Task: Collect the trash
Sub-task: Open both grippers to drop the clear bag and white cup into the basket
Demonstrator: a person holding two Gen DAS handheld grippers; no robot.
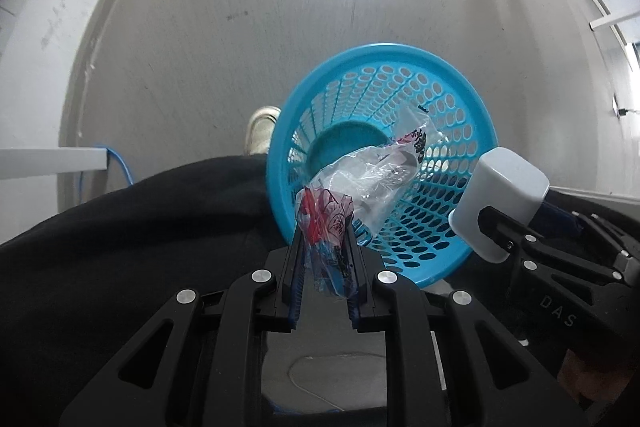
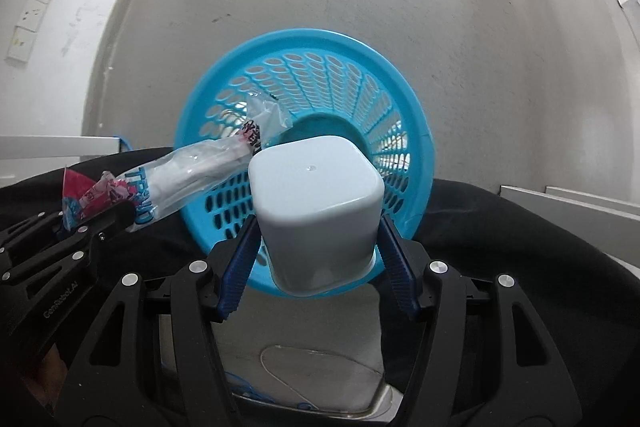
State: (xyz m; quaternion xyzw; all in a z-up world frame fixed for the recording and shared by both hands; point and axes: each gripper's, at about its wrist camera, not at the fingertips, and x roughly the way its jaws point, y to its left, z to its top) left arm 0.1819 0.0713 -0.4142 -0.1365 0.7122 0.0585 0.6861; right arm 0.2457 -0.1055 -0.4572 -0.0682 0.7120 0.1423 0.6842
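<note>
A blue perforated plastic basket [image 1: 452, 99] stands on the floor below both grippers; it also shows in the right wrist view [image 2: 404, 107]. My left gripper [image 1: 324, 227] is shut on a crumpled clear plastic wrapper with red and blue print [image 1: 360, 179], which hangs over the basket's mouth. The wrapper also shows in the right wrist view [image 2: 192, 167]. My right gripper [image 2: 318, 227] is shut on a pale grey-white plastic cup [image 2: 316, 211], held bottom-forward above the basket. The cup also shows at the right of the left wrist view [image 1: 500, 195].
The floor [image 1: 240, 27] is pale grey concrete. The person's black trouser leg [image 1: 140, 227] and a light shoe [image 1: 262, 131] lie left of the basket. White table legs [image 1: 52, 163] and a blue cable [image 1: 120, 163] are at left. Wall sockets [image 2: 32, 15] are far left.
</note>
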